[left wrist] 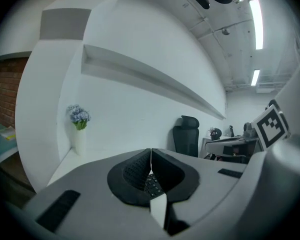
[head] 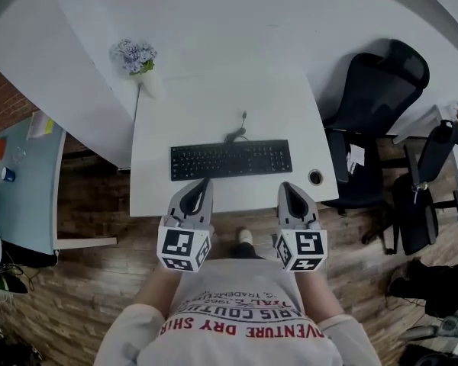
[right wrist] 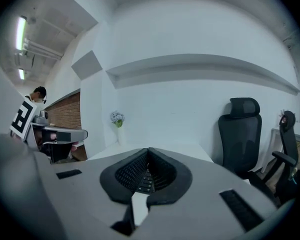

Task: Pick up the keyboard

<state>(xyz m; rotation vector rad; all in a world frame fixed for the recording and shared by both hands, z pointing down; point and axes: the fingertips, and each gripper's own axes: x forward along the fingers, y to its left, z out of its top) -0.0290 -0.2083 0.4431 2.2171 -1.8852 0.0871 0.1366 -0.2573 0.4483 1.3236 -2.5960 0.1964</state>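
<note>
Black-padded fingers [left wrist: 135, 171] on left gripper [head: 205, 181] and right gripper [head: 285, 186] meet, empty.

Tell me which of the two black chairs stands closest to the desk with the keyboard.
The black chair right beside the white desk's right edge. The other chair stands farther right, away from that desk.

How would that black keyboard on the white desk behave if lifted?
The keyboard looks long, flat and rigid, so it probably stays stiff, though lifted by one end it may tilt. Its cable trails behind and could tug.
</note>
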